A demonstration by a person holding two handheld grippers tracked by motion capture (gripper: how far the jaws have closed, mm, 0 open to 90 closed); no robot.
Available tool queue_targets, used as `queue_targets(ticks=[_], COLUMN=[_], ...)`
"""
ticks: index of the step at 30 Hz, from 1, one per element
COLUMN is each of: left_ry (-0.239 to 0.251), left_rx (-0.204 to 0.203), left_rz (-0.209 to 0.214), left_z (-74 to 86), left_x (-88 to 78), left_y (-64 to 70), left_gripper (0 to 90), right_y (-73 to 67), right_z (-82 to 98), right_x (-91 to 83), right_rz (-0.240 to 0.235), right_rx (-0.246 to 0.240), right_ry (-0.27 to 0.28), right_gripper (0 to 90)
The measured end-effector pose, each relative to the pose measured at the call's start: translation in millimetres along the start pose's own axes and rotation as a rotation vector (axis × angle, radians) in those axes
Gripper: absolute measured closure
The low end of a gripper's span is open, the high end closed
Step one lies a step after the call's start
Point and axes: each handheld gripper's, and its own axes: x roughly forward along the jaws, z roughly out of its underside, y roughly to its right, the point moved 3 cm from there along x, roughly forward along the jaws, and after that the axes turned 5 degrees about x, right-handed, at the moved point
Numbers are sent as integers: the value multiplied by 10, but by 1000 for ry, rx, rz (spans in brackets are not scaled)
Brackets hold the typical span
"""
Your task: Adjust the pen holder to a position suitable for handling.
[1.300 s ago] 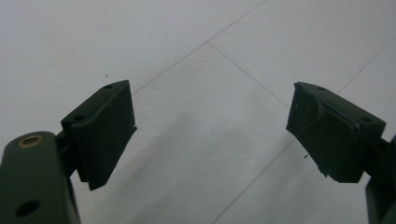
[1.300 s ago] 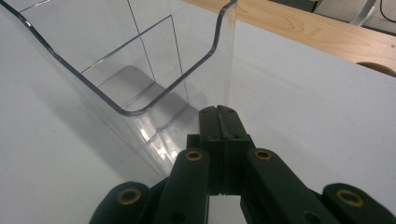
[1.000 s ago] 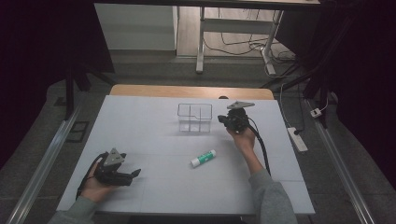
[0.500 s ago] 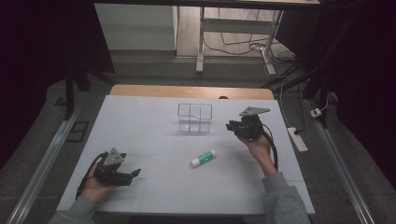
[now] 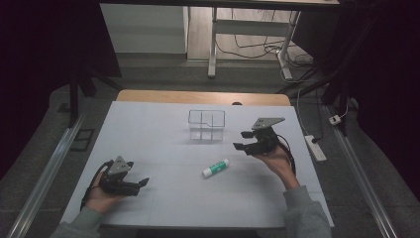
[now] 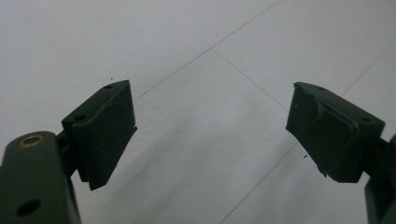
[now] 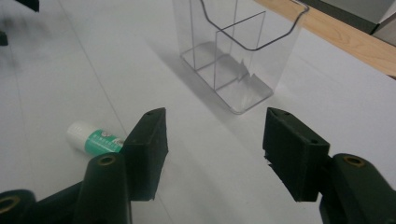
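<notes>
Right gripper (image 5: 242,140): jaws spread with nothing between them, just been opening, held above the white table (image 5: 163,124), aimed toward the clear divided box (image 5: 206,125) that stands upright just ahead. Green-and-white glue stick (image 5: 216,168) lying on its side on the table, near and below the right gripper, apart from the box; seen low at the left jaw in the right gripper view (image 7: 93,138). Left gripper (image 5: 141,182): jaws spread wide over bare table, at the near left corner, well apart from the glue stick.
</notes>
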Motion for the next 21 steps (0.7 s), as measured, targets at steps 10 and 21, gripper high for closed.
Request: queue_targets(ticks=[10, 21], left_ry=[1, 2], left_rx=[10, 13], left_rz=[-10, -11], left_z=[-4, -8], left_x=[-17, -20], left_y=[17, 24], left_gripper=[152, 152], right_y=[-219, -457], right_z=[-81, -171], right_x=[34, 151], right_rz=[-58, -137], right_rx=[-152, -249], right_ry=[-48, -93], right_gripper=[343, 324])
